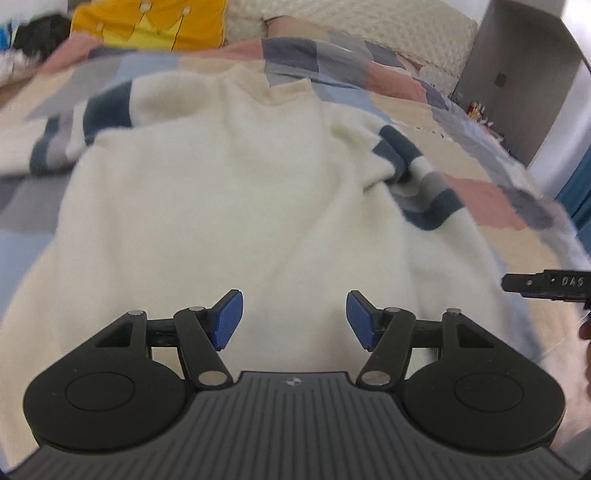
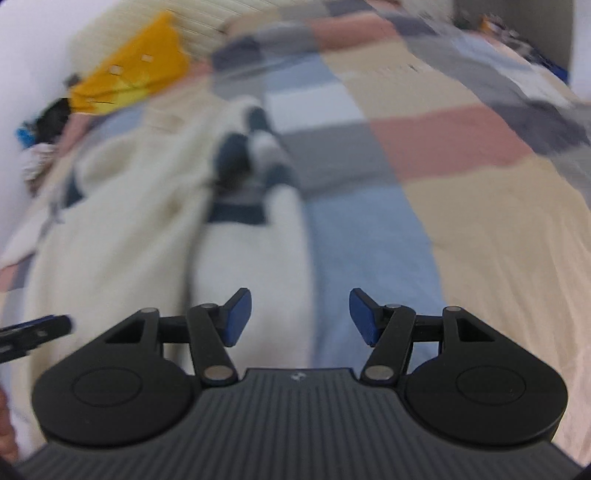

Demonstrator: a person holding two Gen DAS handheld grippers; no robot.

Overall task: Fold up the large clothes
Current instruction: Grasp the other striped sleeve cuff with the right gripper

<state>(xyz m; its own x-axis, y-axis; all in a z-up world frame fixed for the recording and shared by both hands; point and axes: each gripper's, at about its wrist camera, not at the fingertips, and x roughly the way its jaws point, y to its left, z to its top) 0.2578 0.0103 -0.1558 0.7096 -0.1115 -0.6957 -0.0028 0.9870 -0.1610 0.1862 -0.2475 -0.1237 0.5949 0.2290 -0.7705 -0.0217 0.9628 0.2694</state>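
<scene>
**Mia:** Where is the big soft cream sweater with dark blue and grey stripes on its sleeves [image 1: 229, 192]?

**Ben:** It lies spread out on the bed, on top of the patchwork quilt of pink, blue, grey and tan squares [image 2: 424, 147]. Its neck points to the far end. One sleeve goes out to the left and the other is bunched up on the right side.

**Mia:** What is the left claw [image 1: 294, 319] doing?

**Ben:** It hangs over the near part of the sweater. Its blue pads [image 1: 229, 319] stand wide apart and nothing is between them.

**Mia:** And the right claw [image 2: 301, 317]?

**Ben:** It is wide too, and it holds nothing. It is over the right edge of the sweater, where the cream cloth ends and a blue square of the quilt starts. That view is blurry.

**Mia:** Is there room to move?

**Ben:** Yes. To the right of the sweater the quilt is bare. At the far end sits a yellow pillow with a crown picture [image 1: 151, 22], well apart from the sweater. A grey cabinet [image 1: 524, 85] stands by the bed's far right corner.
</scene>
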